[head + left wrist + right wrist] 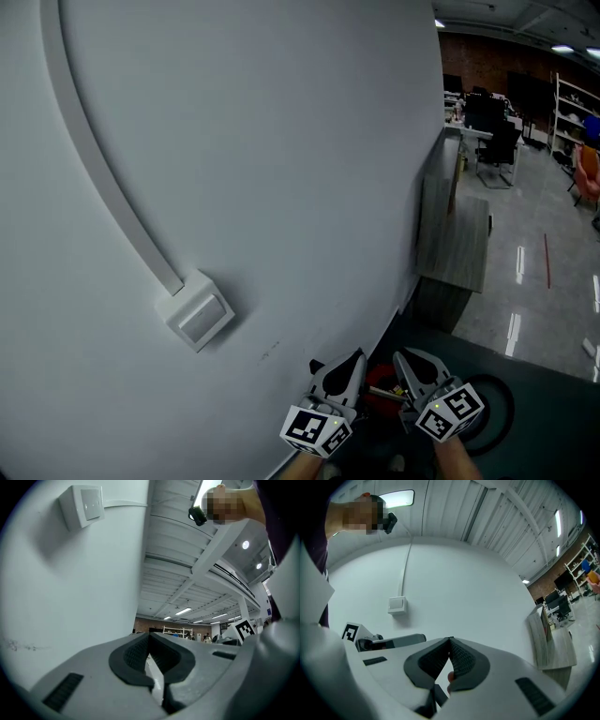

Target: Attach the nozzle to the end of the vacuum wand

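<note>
Head view, and the frame is filled for the most part by a white wall (234, 141), curved by the lens. To its right a grey wooden counter (459, 234) is seen standing against the wall, with a shiny floor (534, 281) and office chairs and shelves beyond. A white cable duct (103, 178) is carried down the wall in a long sweep and is ended at a small white switch box (199, 311). At the bottom edge the two grippers are held side by side, close together and pointed up toward the wall. The left gripper (359, 356) is shut tight, its dark ribbed pads met at the tips with nothing caught between them. The right gripper (399, 357) is closed the same way, tips touching, nothing gripped. A red object (380, 398) is glimpsed low down between the two grippers, touched by neither and mostly hidden by them; whether it is the nozzle or the wand cannot be told.
</note>
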A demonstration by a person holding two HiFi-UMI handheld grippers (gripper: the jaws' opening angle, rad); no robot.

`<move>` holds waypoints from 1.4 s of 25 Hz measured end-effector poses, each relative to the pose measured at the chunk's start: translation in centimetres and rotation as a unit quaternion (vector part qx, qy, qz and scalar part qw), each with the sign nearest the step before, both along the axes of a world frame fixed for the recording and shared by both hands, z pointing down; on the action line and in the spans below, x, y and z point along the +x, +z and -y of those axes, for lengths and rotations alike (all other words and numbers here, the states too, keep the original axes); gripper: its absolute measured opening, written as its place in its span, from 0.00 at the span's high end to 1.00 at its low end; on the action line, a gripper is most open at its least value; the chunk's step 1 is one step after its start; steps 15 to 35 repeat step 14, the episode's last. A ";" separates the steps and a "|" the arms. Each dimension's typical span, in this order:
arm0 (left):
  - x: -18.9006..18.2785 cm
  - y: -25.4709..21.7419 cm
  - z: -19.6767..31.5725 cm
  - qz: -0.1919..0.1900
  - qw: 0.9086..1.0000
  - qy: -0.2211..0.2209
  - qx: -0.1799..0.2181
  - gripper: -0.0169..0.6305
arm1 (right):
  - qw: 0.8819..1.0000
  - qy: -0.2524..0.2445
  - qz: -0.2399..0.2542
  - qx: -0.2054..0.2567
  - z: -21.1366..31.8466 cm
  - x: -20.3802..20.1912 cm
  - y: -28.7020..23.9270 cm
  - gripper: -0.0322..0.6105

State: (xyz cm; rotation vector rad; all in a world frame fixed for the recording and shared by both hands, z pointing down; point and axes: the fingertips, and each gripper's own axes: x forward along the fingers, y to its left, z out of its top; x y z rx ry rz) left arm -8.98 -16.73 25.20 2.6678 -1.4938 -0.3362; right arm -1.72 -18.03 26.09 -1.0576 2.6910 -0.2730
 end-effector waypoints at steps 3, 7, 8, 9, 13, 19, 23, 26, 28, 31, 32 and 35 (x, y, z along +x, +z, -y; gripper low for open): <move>-0.2 -0.1 0.1 -0.001 1.000 -0.001 0.000 0.97 | 1.000 0.000 -0.004 0.000 -0.2 0.0 0.0 0.92; -0.6 -0.1 0.0 0.003 1.000 -0.005 -0.002 0.97 | 1.000 0.000 -0.003 0.001 -0.1 -0.2 -0.1 0.92; -0.7 -0.1 -0.1 0.003 1.000 -0.006 -0.004 0.97 | 1.000 0.000 -0.004 0.001 -0.2 -0.3 0.0 0.92; -0.7 0.0 -0.1 0.004 1.000 -0.006 -0.005 0.97 | 1.000 -0.001 -0.004 0.001 -0.2 -0.4 0.0 0.92; -0.6 0.1 0.1 0.015 1.000 -0.002 0.001 0.97 | 1.000 -0.001 -0.005 0.005 -0.2 -0.5 0.0 0.92; -0.6 0.1 0.2 0.019 1.000 -0.002 0.003 0.97 | 1.000 -0.001 -0.005 0.006 -0.2 -0.6 0.0 0.92; -0.6 0.1 0.2 0.019 1.000 -0.002 0.003 0.97 | 1.000 -0.001 -0.005 0.006 -0.2 -0.6 0.0 0.92; -0.6 0.1 0.2 0.019 1.000 -0.002 0.003 0.97 | 1.000 -0.001 -0.005 0.006 -0.2 -0.6 0.0 0.92; -0.6 0.1 0.2 0.019 1.000 -0.002 0.003 0.97 | 1.000 -0.001 -0.005 0.006 -0.2 -0.6 0.0 0.92; -0.6 0.1 0.2 0.019 1.000 -0.002 0.003 0.97 | 1.000 -0.001 -0.005 0.006 -0.2 -0.6 0.0 0.92; -0.6 0.1 0.2 0.019 1.000 -0.002 0.003 0.97 | 1.000 -0.001 -0.005 0.006 -0.2 -0.6 0.0 0.92; -0.6 0.1 0.2 0.019 1.000 -0.002 0.003 0.97 | 1.000 -0.001 -0.005 0.006 -0.2 -0.6 0.0 0.92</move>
